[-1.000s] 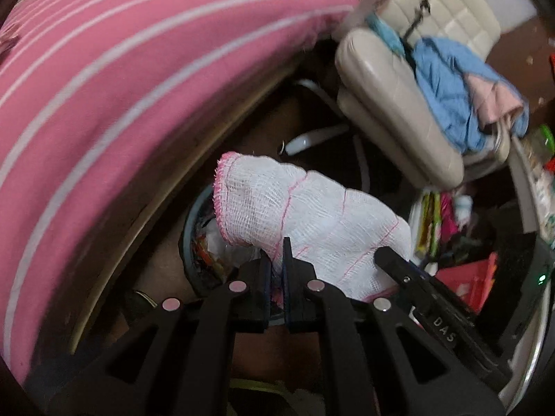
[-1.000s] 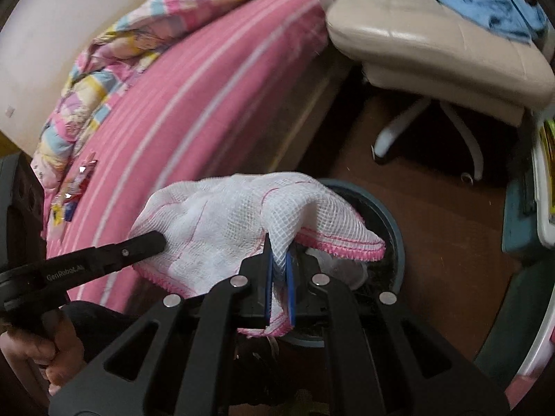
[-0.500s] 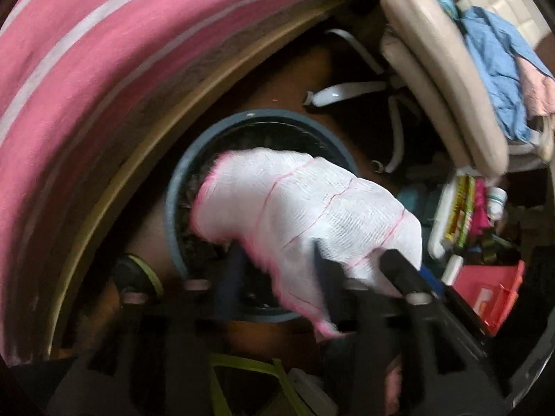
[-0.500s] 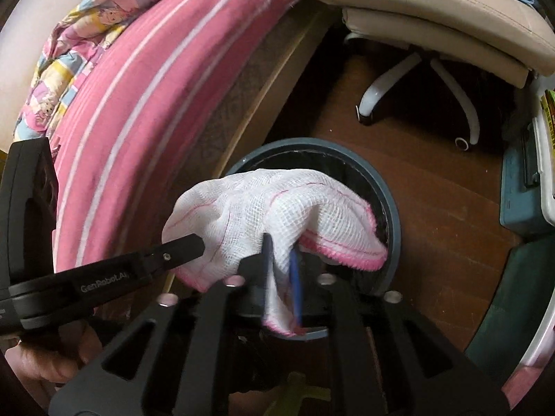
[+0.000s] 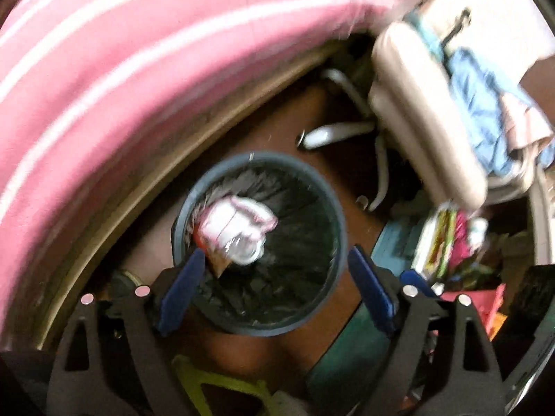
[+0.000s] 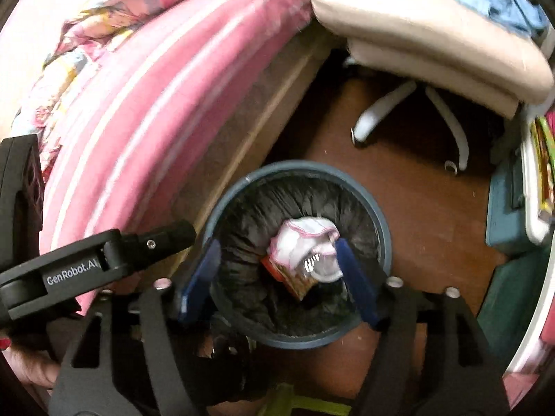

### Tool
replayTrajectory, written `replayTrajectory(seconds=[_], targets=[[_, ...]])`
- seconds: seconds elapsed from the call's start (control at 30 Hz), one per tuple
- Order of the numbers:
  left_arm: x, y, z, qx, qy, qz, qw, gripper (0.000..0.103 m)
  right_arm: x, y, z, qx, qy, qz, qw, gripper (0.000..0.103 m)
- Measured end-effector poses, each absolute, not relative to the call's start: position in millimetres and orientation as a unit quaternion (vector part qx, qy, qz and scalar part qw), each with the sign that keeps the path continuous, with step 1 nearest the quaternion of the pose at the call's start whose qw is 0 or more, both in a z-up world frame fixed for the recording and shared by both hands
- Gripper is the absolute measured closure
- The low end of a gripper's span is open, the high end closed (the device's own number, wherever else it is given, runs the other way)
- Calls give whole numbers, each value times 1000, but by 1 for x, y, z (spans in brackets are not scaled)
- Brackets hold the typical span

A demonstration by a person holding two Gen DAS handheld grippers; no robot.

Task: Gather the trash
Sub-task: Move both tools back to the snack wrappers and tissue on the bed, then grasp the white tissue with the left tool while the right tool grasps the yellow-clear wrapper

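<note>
A white gauze cloth with pink edging lies inside a round dark bin lined with a black bag, on top of other rubbish. It also shows in the right wrist view, in the same bin. My left gripper is open and empty above the bin's near rim. My right gripper is open and empty above the bin, and the left gripper's body shows to its left.
A bed with a pink striped cover and wooden frame stands left of the bin. A cream office chair with blue clothes stands behind on the brown floor. Cluttered boxes and books sit to the right.
Both grippers opened and let go of the cloth, which dropped into the bin. The views tilted down over the bin.
</note>
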State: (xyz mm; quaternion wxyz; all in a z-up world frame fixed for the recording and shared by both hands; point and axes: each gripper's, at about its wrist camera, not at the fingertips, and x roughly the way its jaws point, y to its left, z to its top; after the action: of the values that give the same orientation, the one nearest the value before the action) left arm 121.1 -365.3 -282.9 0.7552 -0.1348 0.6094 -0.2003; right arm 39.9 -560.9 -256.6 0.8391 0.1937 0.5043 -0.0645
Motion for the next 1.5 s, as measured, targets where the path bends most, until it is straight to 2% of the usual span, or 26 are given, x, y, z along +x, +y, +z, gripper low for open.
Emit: replayTrajectory(seconds=[0.07,0.37,0.7,1.13,1.5], targets=[[118,-353,-265,-154,583,-203,771,16,43,-553,-240,185,487,-56,851,22],[109,-226,-192,-280,484,-125,819,15,68,-485,-161,152,408,43,899,18],[78,-83,-140,-298,410,1,862,15,112,-345,-118,100,393,212,889,18],[81,48,-151,-319,405,74,854,15,147,-193,-103,86,396,291,867,18],[137,103,-172,-318,417,85,847,15,204,-144,-128,82,423,291,854,18]])
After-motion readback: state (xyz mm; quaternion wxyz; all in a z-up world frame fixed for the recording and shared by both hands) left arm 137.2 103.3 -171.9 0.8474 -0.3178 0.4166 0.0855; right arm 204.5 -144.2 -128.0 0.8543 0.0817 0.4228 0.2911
